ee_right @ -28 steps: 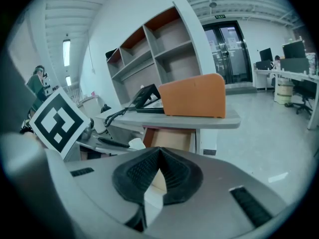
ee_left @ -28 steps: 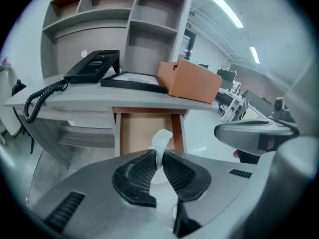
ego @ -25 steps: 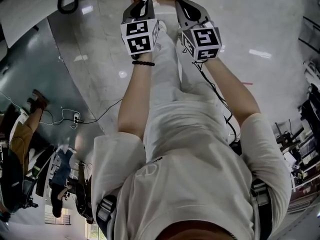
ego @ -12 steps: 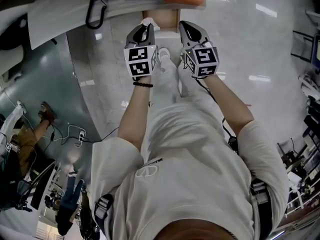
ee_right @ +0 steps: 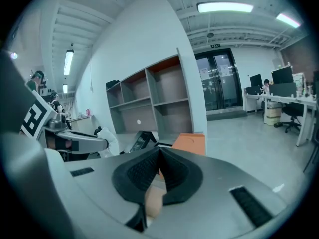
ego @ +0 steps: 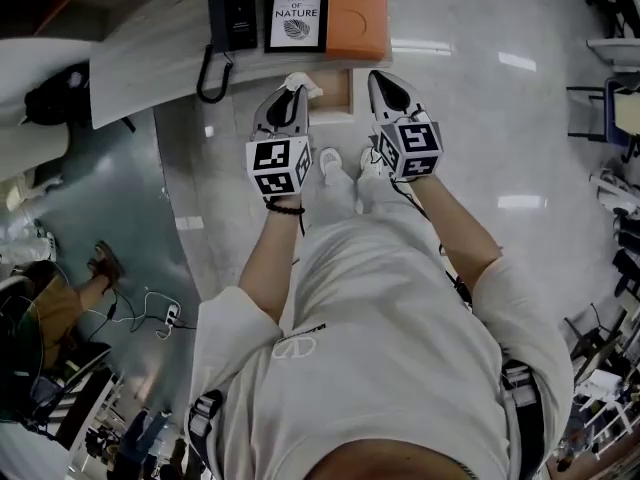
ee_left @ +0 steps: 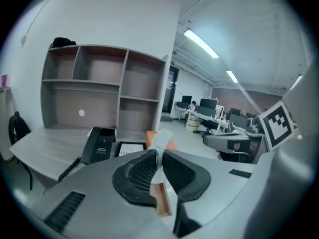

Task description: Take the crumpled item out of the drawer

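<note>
A white crumpled item sticks out past the tips of my left gripper, whose jaws are shut on it; in the left gripper view the crumpled item stands pinched between the black pads. Just below and beyond it is the open wooden drawer under the desk edge. My right gripper hovers beside the drawer on the right, jaws shut with nothing between them, as the right gripper view shows. Both are held out over the person's legs.
On the grey desk stand a black phone, a framed print and an orange box. An open shelf unit rises behind the desk. Shiny floor spreads right; chairs and cables lie at the left.
Both grippers have risen together, and the desk top with phone, print and orange box has come into view. The left gripper still holds the white item.
</note>
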`<control>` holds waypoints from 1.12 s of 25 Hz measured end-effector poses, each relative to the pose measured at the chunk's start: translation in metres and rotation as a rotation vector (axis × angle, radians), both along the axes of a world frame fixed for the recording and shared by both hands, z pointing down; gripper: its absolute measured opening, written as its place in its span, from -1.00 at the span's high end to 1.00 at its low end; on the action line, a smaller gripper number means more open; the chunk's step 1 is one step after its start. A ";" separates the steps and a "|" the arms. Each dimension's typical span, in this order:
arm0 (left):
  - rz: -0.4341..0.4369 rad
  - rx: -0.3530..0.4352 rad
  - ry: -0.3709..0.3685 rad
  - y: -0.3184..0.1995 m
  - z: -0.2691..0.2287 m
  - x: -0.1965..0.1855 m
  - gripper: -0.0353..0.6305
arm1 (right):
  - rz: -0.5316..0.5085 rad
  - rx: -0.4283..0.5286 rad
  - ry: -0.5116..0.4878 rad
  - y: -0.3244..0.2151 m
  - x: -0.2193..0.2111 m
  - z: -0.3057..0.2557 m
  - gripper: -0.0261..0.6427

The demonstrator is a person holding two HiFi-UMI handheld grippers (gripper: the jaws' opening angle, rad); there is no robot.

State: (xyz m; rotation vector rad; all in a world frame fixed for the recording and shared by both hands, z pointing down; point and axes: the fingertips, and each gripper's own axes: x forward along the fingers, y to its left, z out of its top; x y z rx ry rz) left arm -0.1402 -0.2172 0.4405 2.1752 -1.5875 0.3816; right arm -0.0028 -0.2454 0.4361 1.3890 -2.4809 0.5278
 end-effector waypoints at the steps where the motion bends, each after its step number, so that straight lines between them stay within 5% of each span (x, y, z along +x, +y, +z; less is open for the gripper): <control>1: 0.007 0.017 -0.002 0.000 -0.010 0.001 0.77 | 0.006 0.012 -0.003 -0.002 0.003 -0.009 0.92; 28: -0.056 0.418 0.008 -0.004 -0.216 -0.015 0.77 | 0.075 0.317 -0.142 -0.021 0.089 -0.220 0.92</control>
